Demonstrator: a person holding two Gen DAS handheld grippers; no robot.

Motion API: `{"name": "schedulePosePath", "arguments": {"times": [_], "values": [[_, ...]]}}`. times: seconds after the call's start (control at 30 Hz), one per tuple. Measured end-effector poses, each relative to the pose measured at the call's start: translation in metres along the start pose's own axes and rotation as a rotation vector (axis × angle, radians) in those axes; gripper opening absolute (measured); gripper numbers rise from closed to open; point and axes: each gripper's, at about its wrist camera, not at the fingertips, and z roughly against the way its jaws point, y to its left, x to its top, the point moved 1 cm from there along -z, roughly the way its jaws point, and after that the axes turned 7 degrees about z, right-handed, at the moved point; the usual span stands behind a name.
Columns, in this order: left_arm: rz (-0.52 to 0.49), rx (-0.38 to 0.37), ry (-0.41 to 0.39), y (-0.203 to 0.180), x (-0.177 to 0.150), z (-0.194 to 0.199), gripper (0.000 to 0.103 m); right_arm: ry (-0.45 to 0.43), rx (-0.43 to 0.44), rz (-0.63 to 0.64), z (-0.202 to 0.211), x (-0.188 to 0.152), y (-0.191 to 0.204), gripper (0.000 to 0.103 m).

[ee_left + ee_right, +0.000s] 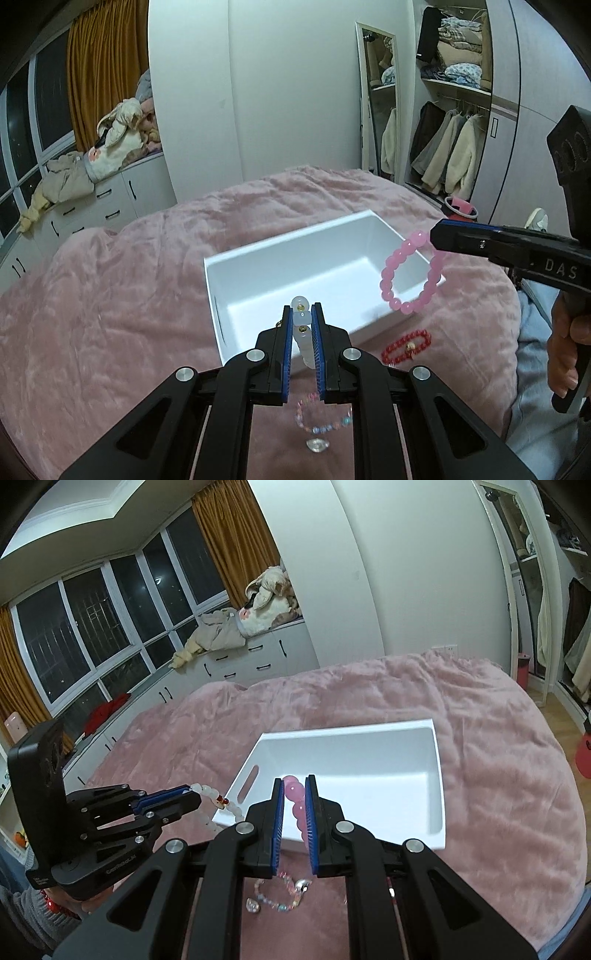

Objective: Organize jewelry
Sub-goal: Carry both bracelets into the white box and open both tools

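Observation:
A white open box sits on the pink bedspread. My left gripper is shut on a white bead bracelet at the box's near edge; it also shows in the right wrist view. My right gripper is shut on a pink bead bracelet, which hangs over the box's right rim in the left wrist view. A red bead bracelet and a pastel crystal bracelet lie on the bedspread in front of the box.
The pink bedspread covers the bed. White drawers with piled clothes stand at the left, a mirror and an open wardrobe behind. A clear charm lies near the pastel bracelet.

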Motion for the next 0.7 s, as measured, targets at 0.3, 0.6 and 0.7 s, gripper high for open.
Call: {"name": "schedulePosePath", "arguments": {"times": [0.3,0.6,0.7], "values": [[0.014,0.037,0.010,0.011,0.026,-0.027,0.015,-0.014,-0.015,-0.026,-0.026,0.018,-0.019,0.012],[0.058,0.100,0.077,0.029,0.023,-0.078,0.015,0.033,-0.041,-0.028,-0.072,0.021,-0.041,0.012],[0.072,0.112,0.098,0.035,0.019,-0.094,0.015,0.064,-0.052,-0.023,-0.089,0.017,-0.044,0.012]]}}
